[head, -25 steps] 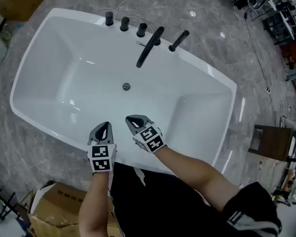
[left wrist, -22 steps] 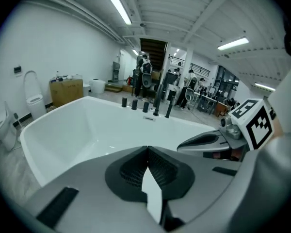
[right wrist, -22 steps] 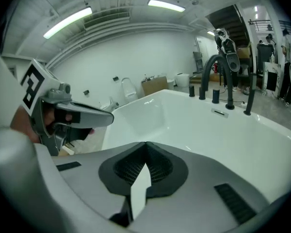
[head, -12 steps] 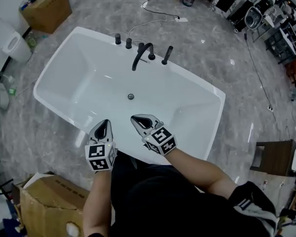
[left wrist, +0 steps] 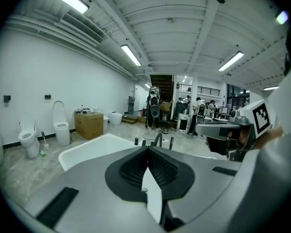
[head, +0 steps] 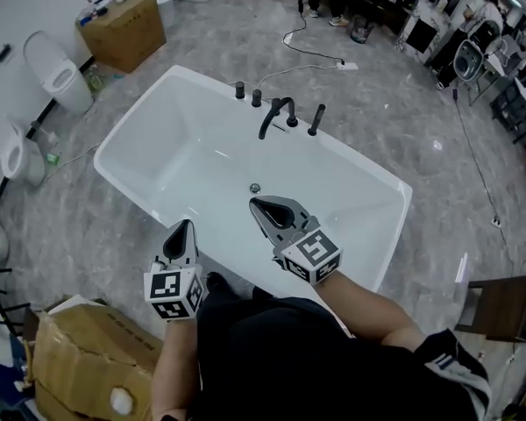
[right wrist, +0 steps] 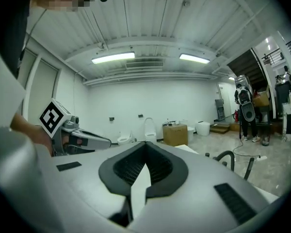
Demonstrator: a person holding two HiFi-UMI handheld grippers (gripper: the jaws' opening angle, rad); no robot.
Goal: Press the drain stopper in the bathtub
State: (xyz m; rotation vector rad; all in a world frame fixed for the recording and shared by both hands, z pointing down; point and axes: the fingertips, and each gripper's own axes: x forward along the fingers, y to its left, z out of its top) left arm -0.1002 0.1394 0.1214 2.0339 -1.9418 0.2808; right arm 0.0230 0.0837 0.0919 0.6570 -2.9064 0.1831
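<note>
Although the press has not begun, both tools are already set for it. The left gripper (head: 181,233) has its grey jaws pressed together with nothing between them, and it hangs over the near rim of the tub, to the left of the person's body. The right gripper (head: 261,207) is likewise closed and empty. It reaches further out over the basin, so it looks like the one meant to do the pushing. Closed jaws make a single blunt tip, which suits poking a small button better than a spread pair would.

Both gripper views look level across the room rather than down, so I judge both tools are held high, well above the tub floor.

The small round dark drain stopper (head: 254,188) sits in the middle of the floor of the white rectangular bathtub (head: 158,139). In the head view it lies just beyond the right gripper's tip, towards the far rim. The black arched faucet (head: 276,115) stands on that far rim, with its spout reaching in over the basin. The next move calls for tilting the right tip down and lowering it onto the stopper.
</note>
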